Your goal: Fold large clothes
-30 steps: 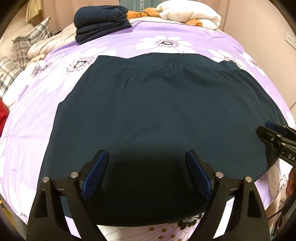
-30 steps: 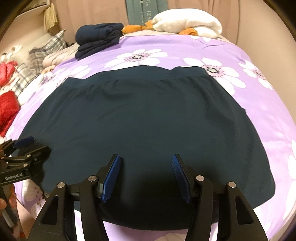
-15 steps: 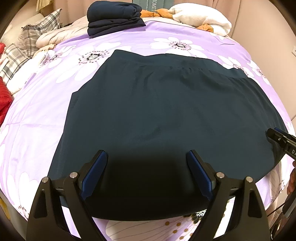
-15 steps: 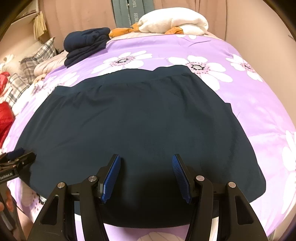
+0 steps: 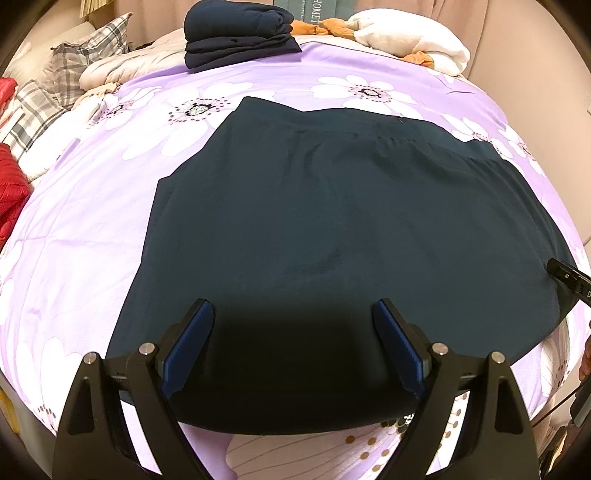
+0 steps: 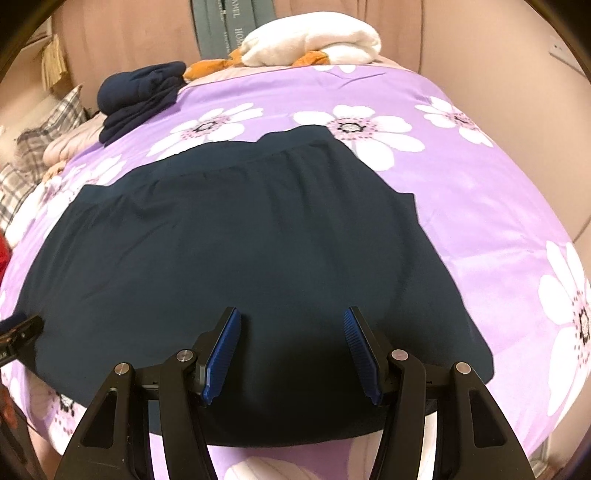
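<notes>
The bed (image 5: 92, 236) fills nearly the whole room from where I stand, covered in a purple sheet printed with big white flowers. Spread flat across the middle of it lies the dark skirt (image 5: 332, 229), waistband toward the far end and hem at the near edge, smooth apart from a few soft creases near the waistband.

At the head of the bed, a stack of folded navy clothes (image 5: 236, 33) sits on the sheet. Just beside it to the right is a white bundle (image 5: 417, 44) with some orange cloth (image 5: 310, 26) tucked against it. Along the left side are checked pillows (image 5: 85, 48), and something red (image 5: 11, 192) shows at the far left edge.

The left tool (image 5: 293, 343) hovers over the near hem of the skirt, toward its left half, with its blue pads set wide apart and nothing between them but air above the fabric. The right tool (image 6: 291, 354) hangs over the near hem toward the right half, its pads parted to a middling gap, also gripping nothing. Each one shows at the edge of the other's view as a small black tip over the skirt's side edge. Whether either set of fingertips touches the cloth I cannot tell.
</notes>
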Action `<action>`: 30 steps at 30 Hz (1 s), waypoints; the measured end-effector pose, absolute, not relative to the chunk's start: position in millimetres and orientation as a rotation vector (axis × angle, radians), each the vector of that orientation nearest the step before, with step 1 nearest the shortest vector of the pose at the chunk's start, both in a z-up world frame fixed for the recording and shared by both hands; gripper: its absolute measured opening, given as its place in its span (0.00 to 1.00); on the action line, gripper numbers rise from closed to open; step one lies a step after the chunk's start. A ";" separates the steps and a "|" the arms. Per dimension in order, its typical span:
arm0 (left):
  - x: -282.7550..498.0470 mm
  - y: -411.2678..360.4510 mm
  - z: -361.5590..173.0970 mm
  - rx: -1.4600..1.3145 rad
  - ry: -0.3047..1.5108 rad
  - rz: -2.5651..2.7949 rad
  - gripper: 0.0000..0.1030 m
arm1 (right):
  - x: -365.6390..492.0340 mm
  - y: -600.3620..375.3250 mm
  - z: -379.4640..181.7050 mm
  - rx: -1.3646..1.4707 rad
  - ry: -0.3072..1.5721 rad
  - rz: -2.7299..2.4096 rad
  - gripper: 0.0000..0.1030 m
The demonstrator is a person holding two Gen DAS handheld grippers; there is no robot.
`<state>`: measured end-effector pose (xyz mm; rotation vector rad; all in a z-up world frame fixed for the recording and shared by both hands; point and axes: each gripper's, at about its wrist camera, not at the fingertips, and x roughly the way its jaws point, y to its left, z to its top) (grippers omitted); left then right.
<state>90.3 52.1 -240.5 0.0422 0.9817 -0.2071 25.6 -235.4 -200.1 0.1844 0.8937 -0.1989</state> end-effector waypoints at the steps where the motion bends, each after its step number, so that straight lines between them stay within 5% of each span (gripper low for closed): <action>1: 90.2 52.4 -240.3 0.041 0.982 -0.206 0.87 | 25.3 -235.9 -200.1 0.188 0.894 -0.201 0.56; 30: 88.0 70.1 -238.2 0.040 0.980 -0.182 0.88 | 17.4 -252.8 -199.2 0.218 0.898 -0.236 0.56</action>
